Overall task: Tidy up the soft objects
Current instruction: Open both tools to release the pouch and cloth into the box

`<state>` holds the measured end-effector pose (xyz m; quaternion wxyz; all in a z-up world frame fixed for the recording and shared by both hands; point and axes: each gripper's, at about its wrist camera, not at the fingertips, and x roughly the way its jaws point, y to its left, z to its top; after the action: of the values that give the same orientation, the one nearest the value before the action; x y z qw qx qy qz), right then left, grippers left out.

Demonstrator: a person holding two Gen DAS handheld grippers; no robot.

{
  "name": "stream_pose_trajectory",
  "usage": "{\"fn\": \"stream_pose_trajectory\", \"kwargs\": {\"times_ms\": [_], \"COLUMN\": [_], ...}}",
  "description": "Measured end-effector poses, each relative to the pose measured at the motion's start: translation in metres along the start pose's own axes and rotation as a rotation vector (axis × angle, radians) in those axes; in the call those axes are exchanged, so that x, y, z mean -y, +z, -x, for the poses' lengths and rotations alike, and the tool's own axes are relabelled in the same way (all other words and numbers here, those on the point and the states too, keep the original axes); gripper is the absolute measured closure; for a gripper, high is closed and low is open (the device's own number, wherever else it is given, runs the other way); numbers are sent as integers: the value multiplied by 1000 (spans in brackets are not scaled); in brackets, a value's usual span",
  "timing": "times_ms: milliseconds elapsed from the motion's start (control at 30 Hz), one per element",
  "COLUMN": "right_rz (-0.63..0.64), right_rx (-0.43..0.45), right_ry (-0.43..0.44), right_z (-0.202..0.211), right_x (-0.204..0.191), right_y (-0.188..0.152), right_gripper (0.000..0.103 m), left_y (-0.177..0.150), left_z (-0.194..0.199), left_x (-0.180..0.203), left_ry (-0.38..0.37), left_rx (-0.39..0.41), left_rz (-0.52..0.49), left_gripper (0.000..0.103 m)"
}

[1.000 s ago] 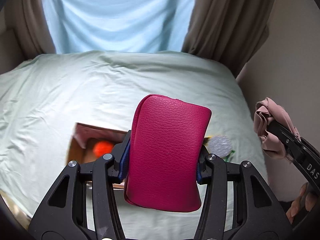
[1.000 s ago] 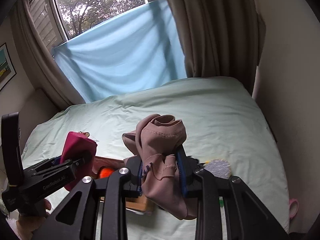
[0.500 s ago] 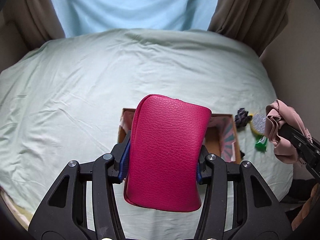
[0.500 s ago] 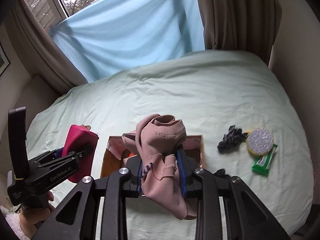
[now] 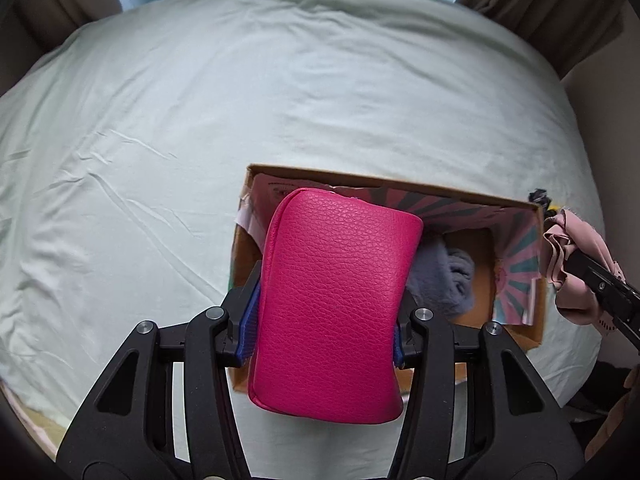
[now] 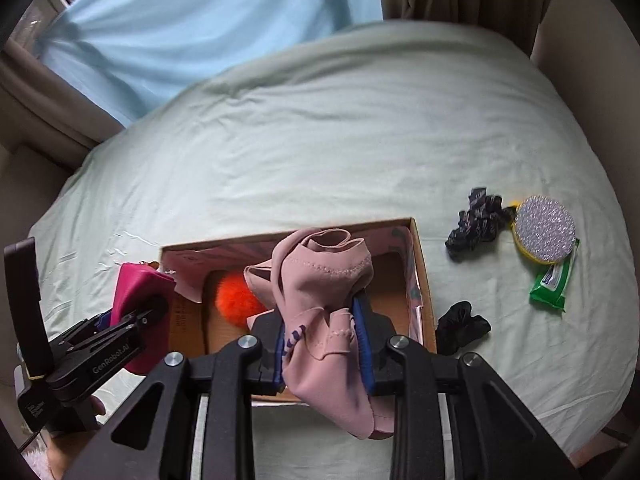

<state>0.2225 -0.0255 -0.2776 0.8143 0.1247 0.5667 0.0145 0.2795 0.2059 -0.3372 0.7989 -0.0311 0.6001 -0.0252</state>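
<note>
One legible marking is showing: "GenRobot.AI" in pale lettering is running along the black side of the left gripper (image 6: 132,316), lower left of the right wrist frame. Print on the green packet (image 6: 554,280) at right is appearing too small to read.

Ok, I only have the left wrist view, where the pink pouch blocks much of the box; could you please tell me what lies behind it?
Observer: An orange pompom lies on the floor of the cardboard box, in its left half.
Operator: Thank you. Is anything lying on the bed beside the box?
Observer: Yes, a black scrunchie lies on the sheet just right of the box.
Operator: And farther out?
Observer: A green wipes pack lies farther right, partly under a glittery round pad.
</note>
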Motion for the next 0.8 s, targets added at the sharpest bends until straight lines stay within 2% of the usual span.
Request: {"fn": "stream_pose_trajectory", "kwargs": {"times_ms": [167, 267, 333, 367, 400, 433, 467, 567, 800], "right_rz": [-52, -71, -77, -84, -91, -96, -101, -105, -80], "right_rx": [-101, -137, -162, -185, -199, -206, -202, -162, -171], "right_ry": [-13, -12, -22, -17, -9, -8, -13, 14, 23], "right_z": [-55, -73, -82, -88, -92, -95, -96, -93, -90], "right_x": [18, 22, 23, 24, 25, 25, 26, 28, 24], "right_y": [6, 9, 12, 14, 15, 16, 17, 20, 19], "right_gripper": [77, 76, 70, 55, 31, 18, 0, 0, 0], "left_y": [10, 15, 17, 16, 16, 16, 15, 12, 6], "left_z": [-31, -39, -40, -36, -32, -28, -23, -19, -7], "left_x": [8, 14, 17, 19, 21, 23, 25, 30, 29], "left_ry": [20, 19, 1, -13, -18, -26, -32, 2, 11], "left_rx": [-43, -66, -69, -55, -40, -24, -6, 3, 18], "left_rz": [-57, -101, -129, -142, -152, -166, -183, -224, -227], "left_gripper": [57, 56, 46, 27, 2, 1, 0, 0, 0]}}
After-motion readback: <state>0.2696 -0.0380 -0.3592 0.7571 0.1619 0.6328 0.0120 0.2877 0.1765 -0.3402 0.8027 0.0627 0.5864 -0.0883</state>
